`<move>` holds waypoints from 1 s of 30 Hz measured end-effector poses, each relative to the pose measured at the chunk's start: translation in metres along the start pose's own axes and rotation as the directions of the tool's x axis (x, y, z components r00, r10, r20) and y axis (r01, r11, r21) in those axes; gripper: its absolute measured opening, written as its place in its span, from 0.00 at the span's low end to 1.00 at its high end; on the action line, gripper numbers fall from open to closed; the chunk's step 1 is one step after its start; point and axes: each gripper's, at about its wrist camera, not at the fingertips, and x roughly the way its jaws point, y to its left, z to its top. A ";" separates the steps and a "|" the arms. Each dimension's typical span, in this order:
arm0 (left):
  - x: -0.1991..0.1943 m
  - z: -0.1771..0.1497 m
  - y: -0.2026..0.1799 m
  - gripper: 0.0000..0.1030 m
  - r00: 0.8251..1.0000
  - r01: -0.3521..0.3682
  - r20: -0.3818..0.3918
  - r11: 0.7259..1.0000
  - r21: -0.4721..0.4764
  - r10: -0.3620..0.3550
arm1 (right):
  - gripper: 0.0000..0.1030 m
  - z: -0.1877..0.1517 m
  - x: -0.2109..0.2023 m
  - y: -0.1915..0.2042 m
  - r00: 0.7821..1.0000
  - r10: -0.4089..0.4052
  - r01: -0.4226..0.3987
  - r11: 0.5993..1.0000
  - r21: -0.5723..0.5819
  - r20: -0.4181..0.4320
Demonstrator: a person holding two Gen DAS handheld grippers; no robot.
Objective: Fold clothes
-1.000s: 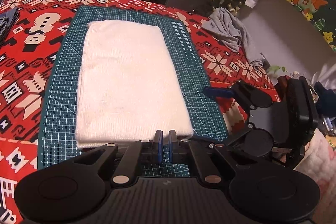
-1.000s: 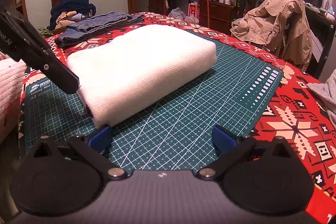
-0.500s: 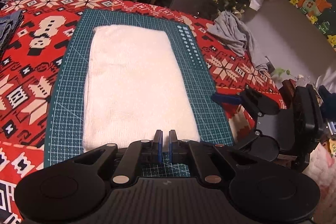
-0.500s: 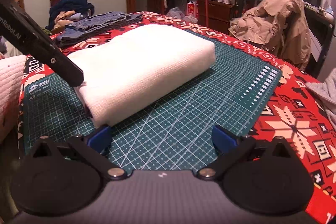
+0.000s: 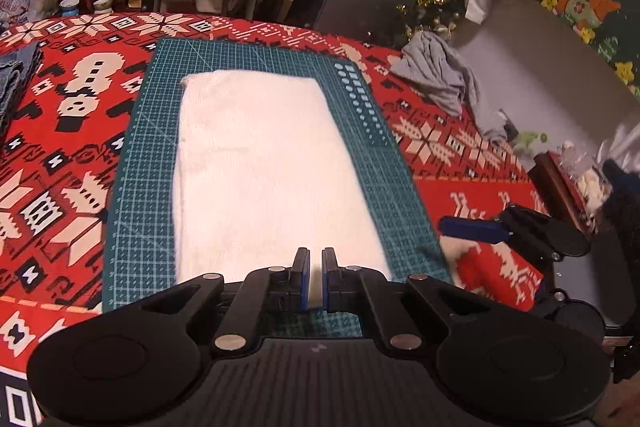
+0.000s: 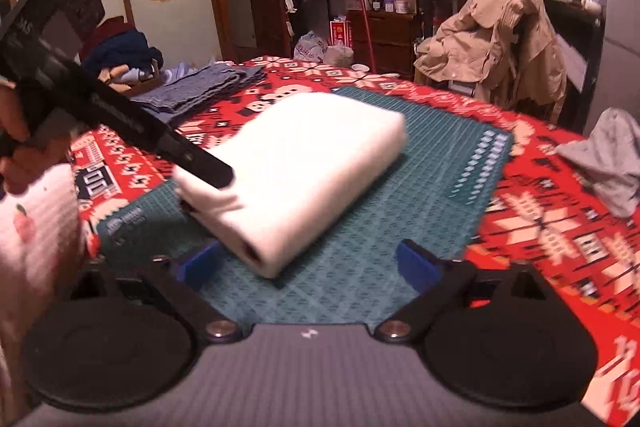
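Two folded things and one crumpled one lie across the red patterned surface point(image 5: 80, 131). At the far left sits a flat stack of blue denim point(image 6: 200, 87), as it did a second ago.

Next comes the left gripper point(image 5: 316, 267). Its fingers are drawn together to a thin slit, the same as a second ago. White shows through the slit, and I cannot tell whether any cloth is nipped there. From the right wrist its tip sits at the near left corner of the white garment point(image 5: 260, 167). What has changed is its height: the left wrist view now takes in more of the green cutting mat point(image 5: 140, 187) and the room beyond, so this tool has drawn up and back.

The white garment has kept its shape and place, a thick neat rectangle lying lengthwise in the middle of the mat with mat showing on all sides.

To its right, the right gripper point(image 6: 308, 261) has its fingers spread wide with nothing between them, as before. Its view is now blurred and looks down from higher, so it too has lifted from the mat.

At the far right a grey garment point(image 5: 440, 79) lies rumpled on the surface.

Both tools backing off a squared bundle suggests this piece is folded as the task asks, while the grey one is not.
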 end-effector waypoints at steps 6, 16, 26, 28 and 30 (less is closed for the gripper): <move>-0.022 -0.006 0.025 0.04 0.997 -0.007 0.076 0.998 -0.065 0.012 | 0.75 0.005 0.018 0.015 0.999 0.011 -0.009 0.996 0.089 -0.030; -0.012 -0.024 0.064 0.31 0.996 -0.022 0.079 0.980 -0.199 0.039 | 0.62 0.021 0.033 0.013 0.999 -0.026 0.031 0.935 0.354 -0.019; -0.004 -0.029 0.077 0.21 0.995 0.031 0.095 0.969 -0.244 -0.008 | 0.31 0.009 0.041 0.007 0.997 -0.044 0.066 0.856 0.513 -0.055; -0.008 -0.030 0.075 0.18 0.995 0.034 0.094 0.972 -0.234 -0.012 | 0.26 0.008 0.041 0.011 0.996 -0.059 0.081 0.852 0.516 -0.060; -0.011 -0.032 0.073 0.16 0.996 0.035 0.087 0.973 -0.227 -0.015 | 0.22 0.007 0.039 0.017 0.996 -0.067 0.092 0.850 0.519 -0.067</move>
